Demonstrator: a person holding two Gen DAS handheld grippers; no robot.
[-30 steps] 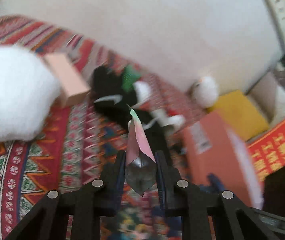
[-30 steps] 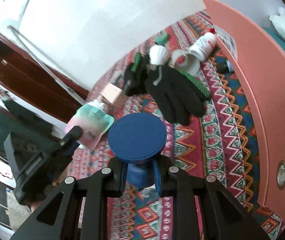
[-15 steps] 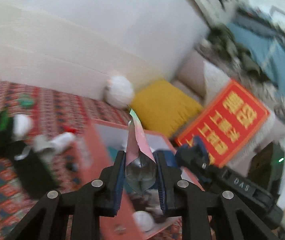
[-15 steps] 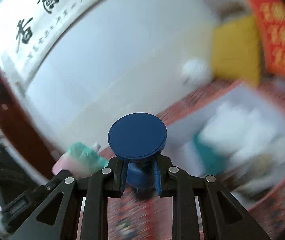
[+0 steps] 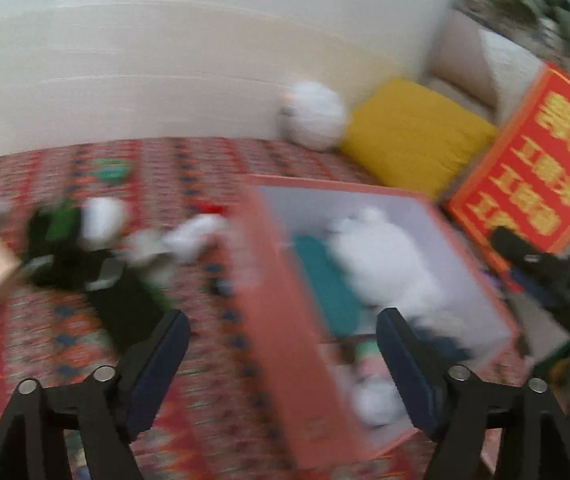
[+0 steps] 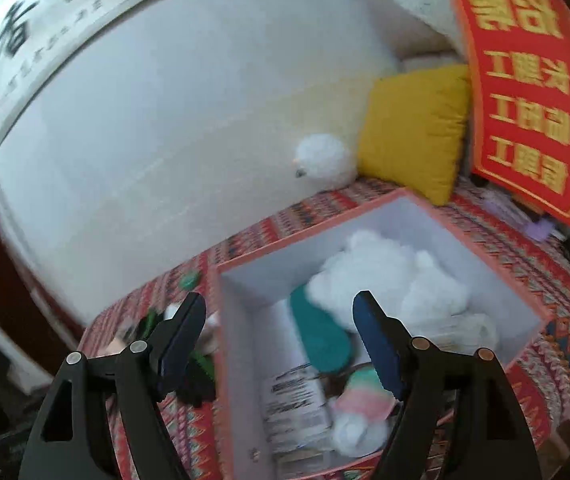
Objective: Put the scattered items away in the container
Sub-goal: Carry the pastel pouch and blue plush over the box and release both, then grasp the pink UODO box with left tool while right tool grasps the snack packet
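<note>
Released since the earlier frame, both loads are gone: left gripper [image 5: 281,334] and right gripper [image 6: 279,316] gape empty over the salmon-pink cardboard box [image 6: 241,380]. Next, withdraw clear, then fetch the black gloves [image 5: 97,276] from the patterned rug [image 5: 213,380].

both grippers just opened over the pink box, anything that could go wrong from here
1. The pink box is already crowded: a white plush, a teal item and a pastel pouch fill much of it, so further drops may pile up or spill over the rim.
2. Black gloves lie close against the box wall; sweeping back for them could nudge the box.
</note>
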